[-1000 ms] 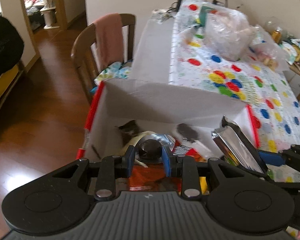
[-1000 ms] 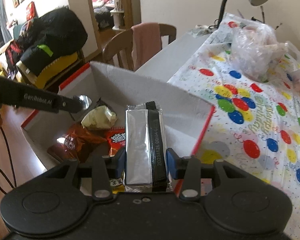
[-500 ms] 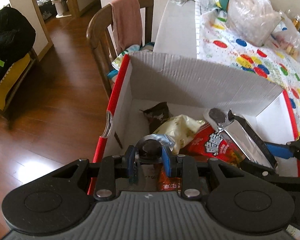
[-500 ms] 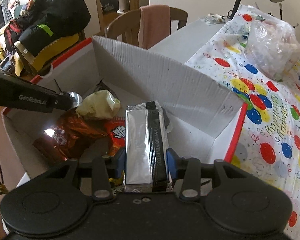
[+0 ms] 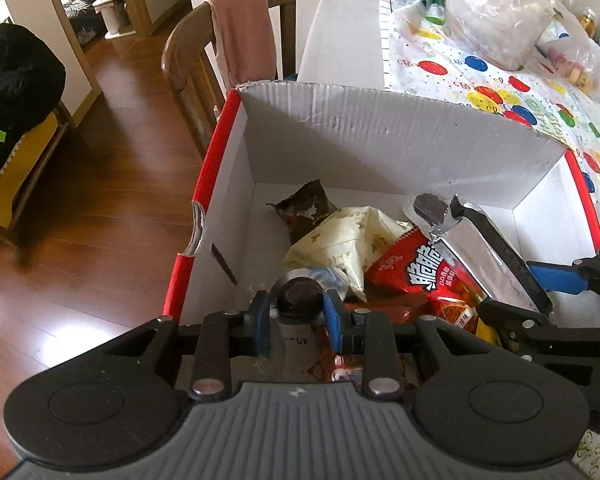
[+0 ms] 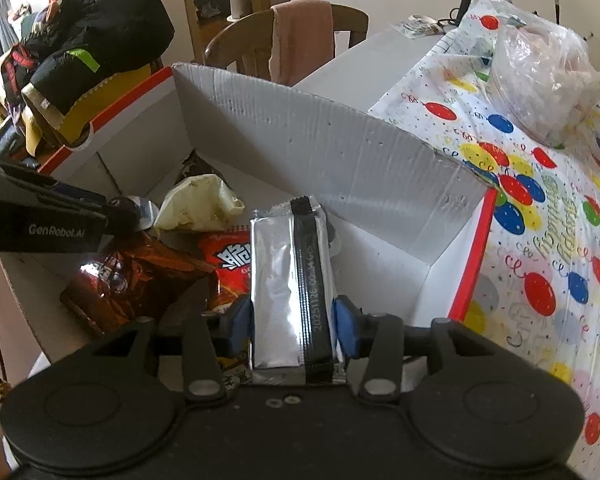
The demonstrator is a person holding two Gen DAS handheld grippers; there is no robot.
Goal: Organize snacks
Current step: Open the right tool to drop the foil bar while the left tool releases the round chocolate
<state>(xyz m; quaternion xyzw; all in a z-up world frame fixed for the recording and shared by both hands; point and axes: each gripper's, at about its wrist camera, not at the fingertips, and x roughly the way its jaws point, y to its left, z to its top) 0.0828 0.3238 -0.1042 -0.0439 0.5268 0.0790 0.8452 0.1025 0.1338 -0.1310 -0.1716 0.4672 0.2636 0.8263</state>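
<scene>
Foil-wrapped rectangular packet (image 6: 289,280) pinched in right gripper (image 6: 291,324); corrugated cardboard box (image 6: 340,148) below.

Right gripper (image 6: 292,322): gripping a silver packet (image 6: 289,280) between its blue pads (image 6: 346,330), which are pressing its long sides.
Silver packet: pointing away from the camera, showing a black seam strip with printed digits, hanging over the box's contents.
Box (image 6: 340,160): sitting open on a table, white inside, red along its rim.
Snacks in box: a red bag (image 6: 229,262), a shiny brown bag (image 6: 127,276) and a pale yellow bag (image 6: 197,206) are lying together.
Left gripper (image 6: 129,210): reaching in from the left, pinching a small clear-wrapped dark sweet (image 6: 139,209) over the brown bag.
Tablecloth (image 6: 540,208): lying right of the box, showing coloured balloons.
Chair (image 6: 235,46): standing behind the box, carrying a pink cloth (image 6: 302,38).
</scene>
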